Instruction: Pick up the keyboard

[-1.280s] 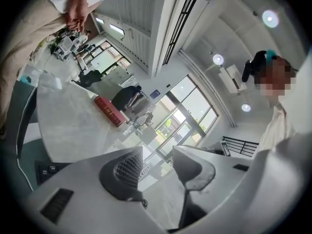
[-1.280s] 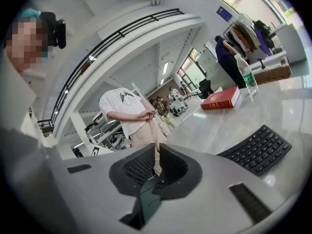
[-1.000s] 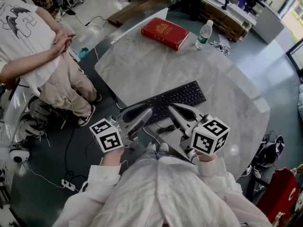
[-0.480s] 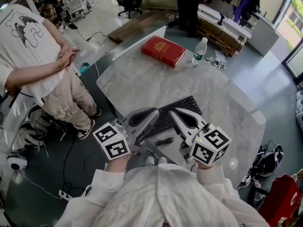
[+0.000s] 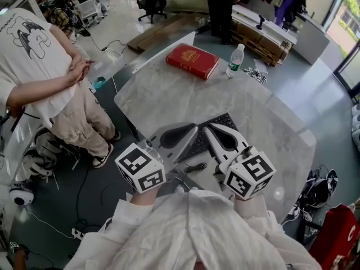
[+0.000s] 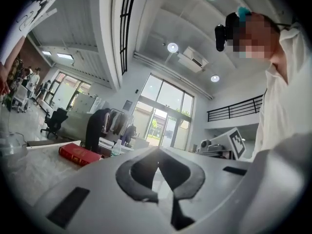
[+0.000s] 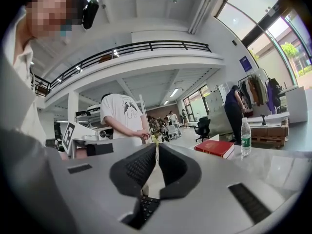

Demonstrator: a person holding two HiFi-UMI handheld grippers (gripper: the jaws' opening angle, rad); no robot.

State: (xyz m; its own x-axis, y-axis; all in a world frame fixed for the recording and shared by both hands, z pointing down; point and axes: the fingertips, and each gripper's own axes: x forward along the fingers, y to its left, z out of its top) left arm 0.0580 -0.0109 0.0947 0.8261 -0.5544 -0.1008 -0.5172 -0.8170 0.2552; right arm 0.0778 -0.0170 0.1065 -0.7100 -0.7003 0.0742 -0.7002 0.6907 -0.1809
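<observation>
A black keyboard [image 5: 220, 126] lies flat on the pale marble table [image 5: 169, 100], near its front edge. Both grippers hover over its near half and point away from me. My left gripper [image 5: 196, 129] is shut, its tips meeting in the left gripper view [image 6: 158, 149] with nothing between them. My right gripper [image 5: 206, 128] is shut too. In the right gripper view [image 7: 157, 144] the keyboard's keys [image 7: 146, 206] show below, through the hollow between the jaws. I see neither gripper holding the keyboard, and the grippers hide its left part.
A red book [image 5: 192, 61] and a water bottle [image 5: 236, 59] stand at the table's far side, with small dark bits [image 5: 256, 75] beside them. The keyboard's cable [image 5: 196, 166] loops by the front edge. A person [image 5: 45, 77] stands left of the table.
Both grippers have risen and moved forward over the keyboard. The left gripper's jaws have closed. The keyboard has stayed on the table.
</observation>
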